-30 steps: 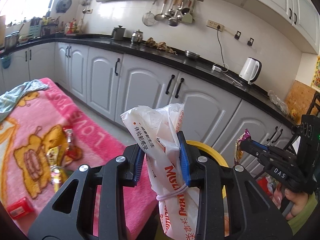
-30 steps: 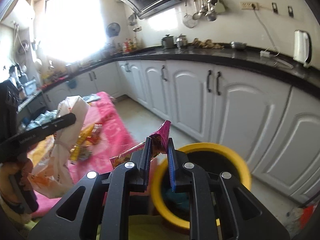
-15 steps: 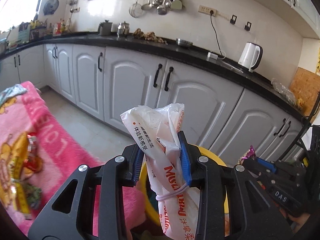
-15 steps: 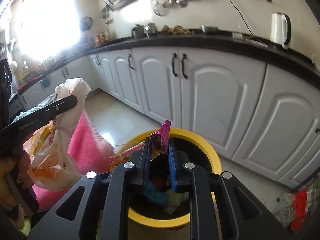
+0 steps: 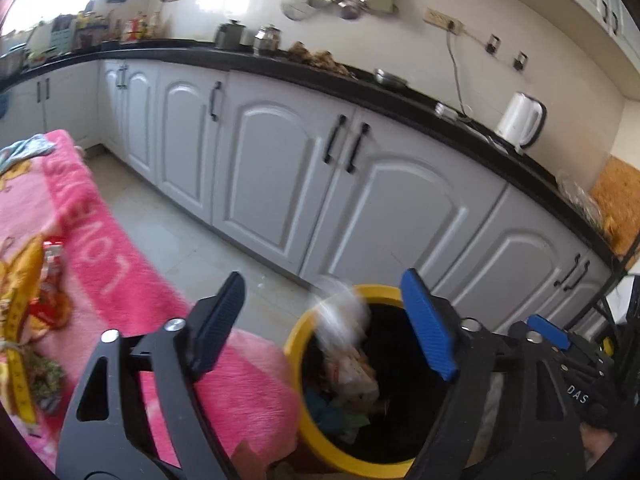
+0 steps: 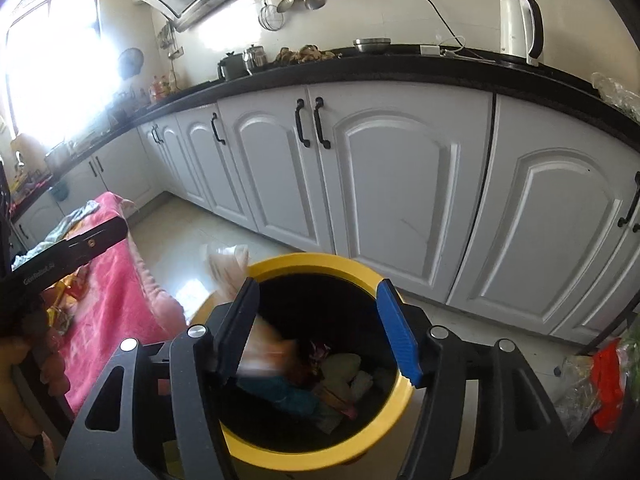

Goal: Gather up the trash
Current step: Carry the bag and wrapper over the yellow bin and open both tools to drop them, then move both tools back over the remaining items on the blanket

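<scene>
A yellow-rimmed black trash bin (image 5: 295, 344) stands on the floor just below both grippers. My left gripper (image 5: 322, 292) is opening, its blue pads wide apart. A white plastic bag (image 5: 345, 314) drops in a blur between them onto the bin's near rim, with no pad touching it. My right gripper (image 6: 319, 286) is opening too, right over the bin (image 6: 312, 261), with nothing between its pads. A pink-purple wrapper (image 6: 319, 349) lies among the trash inside. The white bag (image 6: 227, 261) shows blurred at the bin's left rim. One left gripper finger (image 6: 72, 248) juts in from the left.
A pink blanket (image 5: 120, 288) with several wrappers (image 5: 20, 312) on it lies left of the bin. White cabinets (image 6: 400, 184) under a black counter run close behind. Red and green bags (image 6: 606, 384) sit on the floor at the right.
Both grippers came down over the bin and opened. The white bag has left the left pads and is falling. The pink-purple wrapper has left the right pads and lies in the bin.
</scene>
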Motion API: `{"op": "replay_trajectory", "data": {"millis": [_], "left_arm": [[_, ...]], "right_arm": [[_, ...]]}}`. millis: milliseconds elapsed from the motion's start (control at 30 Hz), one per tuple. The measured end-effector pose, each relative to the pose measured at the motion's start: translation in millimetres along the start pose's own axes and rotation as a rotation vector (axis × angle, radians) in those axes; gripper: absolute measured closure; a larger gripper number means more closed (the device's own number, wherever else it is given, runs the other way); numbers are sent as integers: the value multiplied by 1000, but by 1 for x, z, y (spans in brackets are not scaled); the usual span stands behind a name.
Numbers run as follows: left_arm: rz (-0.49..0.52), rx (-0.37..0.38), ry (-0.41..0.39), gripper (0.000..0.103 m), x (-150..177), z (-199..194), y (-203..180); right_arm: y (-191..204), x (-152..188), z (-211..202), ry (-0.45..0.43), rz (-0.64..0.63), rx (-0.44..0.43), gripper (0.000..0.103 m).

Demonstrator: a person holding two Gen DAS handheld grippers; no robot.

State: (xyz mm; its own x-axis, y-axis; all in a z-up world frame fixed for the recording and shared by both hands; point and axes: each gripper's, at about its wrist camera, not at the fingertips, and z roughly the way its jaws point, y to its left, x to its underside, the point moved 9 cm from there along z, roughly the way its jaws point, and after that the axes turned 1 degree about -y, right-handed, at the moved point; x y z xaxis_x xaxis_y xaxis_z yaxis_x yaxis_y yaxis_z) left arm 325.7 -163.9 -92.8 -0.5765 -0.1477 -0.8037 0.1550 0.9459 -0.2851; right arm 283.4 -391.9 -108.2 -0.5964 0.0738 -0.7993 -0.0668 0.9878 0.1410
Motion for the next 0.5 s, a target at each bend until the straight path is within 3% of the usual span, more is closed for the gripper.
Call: {"op": "replay_trajectory", "data": {"millis": [200,500], "left_arm": [[-18,-87,-70,12,-17,-43,48],[-67,-203,-124,11,-25,-96,114]], "right_arm": [[34,-9,-8,-21,-38,-54,35],[111,-20,-22,-46,-131,-170,30]]}}
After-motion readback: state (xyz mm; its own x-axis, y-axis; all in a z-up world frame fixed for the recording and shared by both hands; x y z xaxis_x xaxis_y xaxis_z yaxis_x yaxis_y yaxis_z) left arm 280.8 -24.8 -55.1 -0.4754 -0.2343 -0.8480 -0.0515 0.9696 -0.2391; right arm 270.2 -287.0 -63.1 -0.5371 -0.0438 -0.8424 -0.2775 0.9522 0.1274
